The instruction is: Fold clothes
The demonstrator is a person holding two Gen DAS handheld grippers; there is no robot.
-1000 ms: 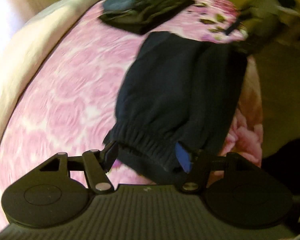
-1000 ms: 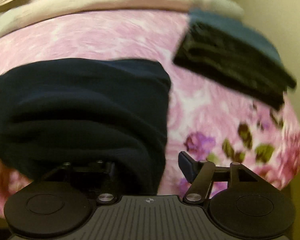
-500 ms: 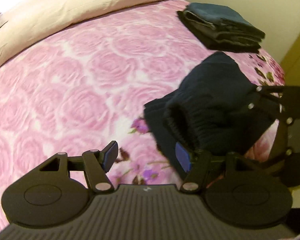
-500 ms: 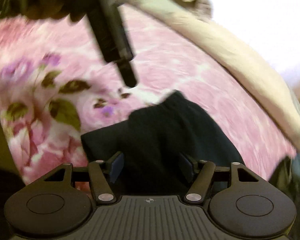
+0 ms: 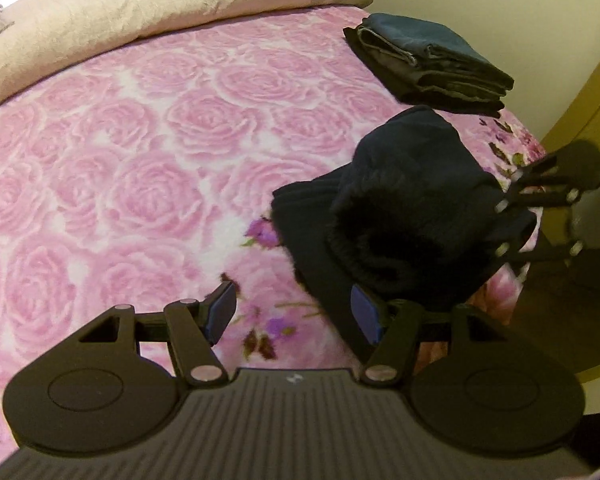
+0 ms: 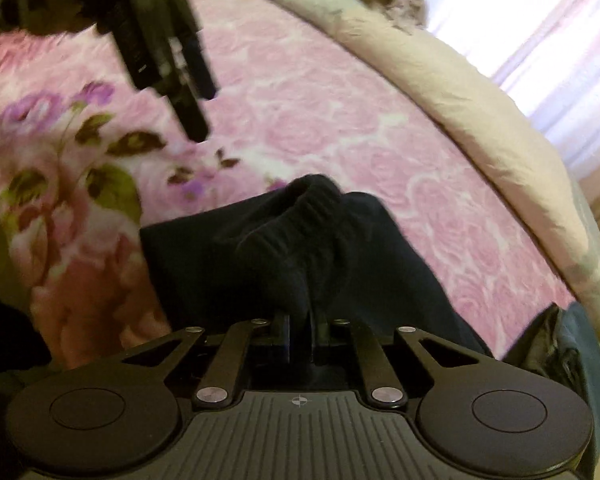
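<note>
**One hand-held gripper pinching, one spread**

Left wrist: the left hand-held gripper (image 5: pixel 294 314) stands spread over the pink rose bedspread (image 5: pixel 148 168), beside the dark sweatpants (image 5: pixel 412 208).

Right wrist: the right hand-held gripper (image 6: pixel 300 336), jaws closing, pinches their bunched fabric (image 6: pixel 296 240).

Rose-patterned bed (image 5: pixel 148 152), perhaps bright window (image 6: pixel 540 20)
</note>
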